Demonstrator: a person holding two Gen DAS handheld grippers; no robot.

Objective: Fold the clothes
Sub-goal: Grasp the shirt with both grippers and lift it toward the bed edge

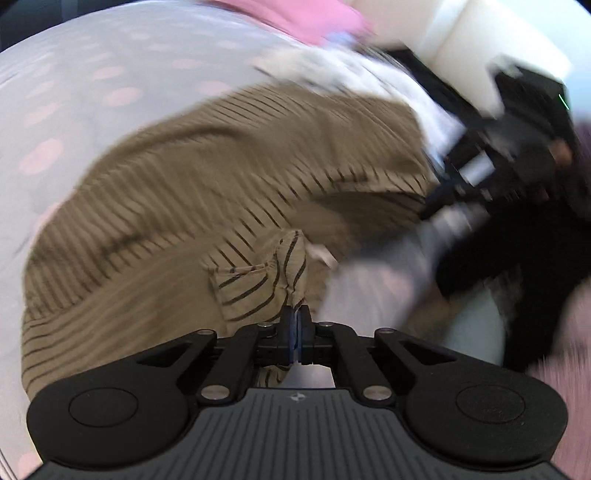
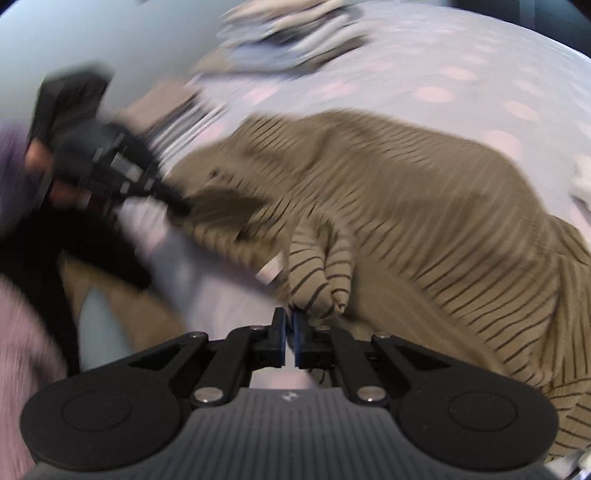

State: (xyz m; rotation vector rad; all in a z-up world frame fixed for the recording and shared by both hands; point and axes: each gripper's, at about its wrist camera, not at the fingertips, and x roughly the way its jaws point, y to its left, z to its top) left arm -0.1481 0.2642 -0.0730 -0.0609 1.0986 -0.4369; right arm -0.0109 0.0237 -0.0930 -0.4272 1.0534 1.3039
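A tan garment with thin dark stripes lies spread on a pale bedsheet with pink dots; it also fills the right wrist view. My left gripper is shut on a bunched edge of the garment. My right gripper is shut on another bunched edge of it. Each gripper shows in the other's view, blurred: the right one at the garment's right edge, the left one at its left edge.
A pile of folded clothes lies at the far side of the bedsheet. A pink cloth and a white block sit beyond the garment. The person's dark sleeve is at the right.
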